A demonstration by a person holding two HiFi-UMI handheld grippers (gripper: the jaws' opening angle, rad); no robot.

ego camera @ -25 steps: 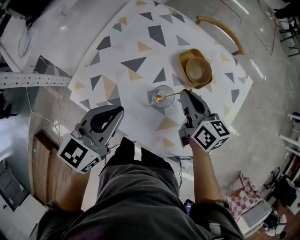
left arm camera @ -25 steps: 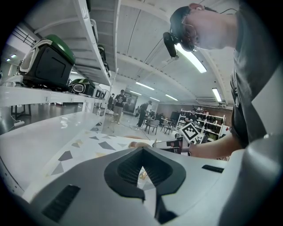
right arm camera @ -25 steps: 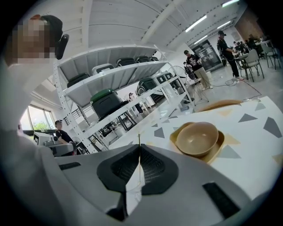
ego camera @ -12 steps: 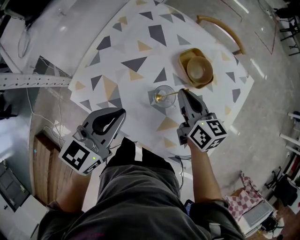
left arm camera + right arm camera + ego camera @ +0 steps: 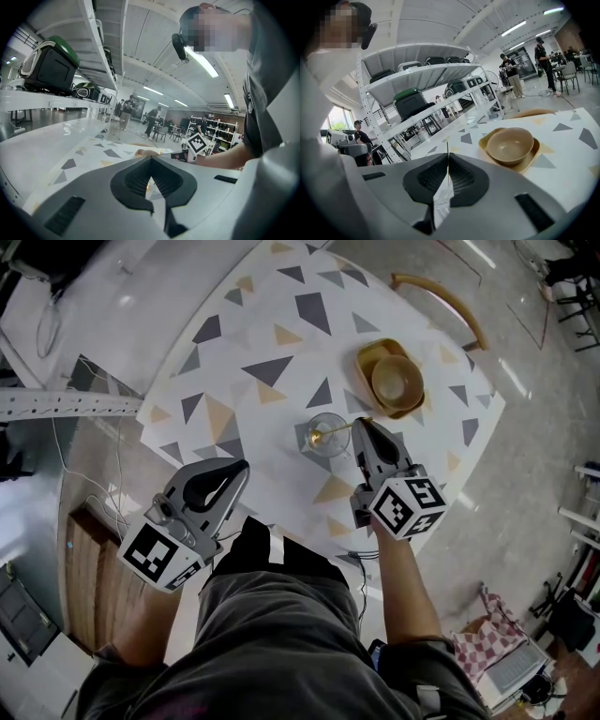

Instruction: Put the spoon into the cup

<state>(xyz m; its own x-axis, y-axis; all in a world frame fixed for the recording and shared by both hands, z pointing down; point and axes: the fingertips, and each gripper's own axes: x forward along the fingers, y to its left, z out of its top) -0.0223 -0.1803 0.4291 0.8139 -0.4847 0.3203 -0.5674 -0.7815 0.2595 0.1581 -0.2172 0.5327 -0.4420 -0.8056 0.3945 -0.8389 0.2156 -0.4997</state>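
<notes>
Head view: spoon (image 5: pixel 349 427) tip within cup (image 5: pixel 328 450); right gripper view: claw (image 5: pixel 448 161) clamping handle.

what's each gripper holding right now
left gripper: jaws closed, holding nothing
right gripper: jaws closed on the spoon handle

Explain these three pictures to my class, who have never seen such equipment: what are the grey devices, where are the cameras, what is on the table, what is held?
No robot here: a person holds a two-jaw gripper in each hand. The top-down picture comes from a head camera; the other two from cameras riding on each gripper. On the patterned table stand a glass cup and a tan bowl on a tan tray. The right gripper is shut on the handle of a gold spoon, scoop end within the cup's rim. The left gripper is shut and empty, near the table's edge.
</notes>
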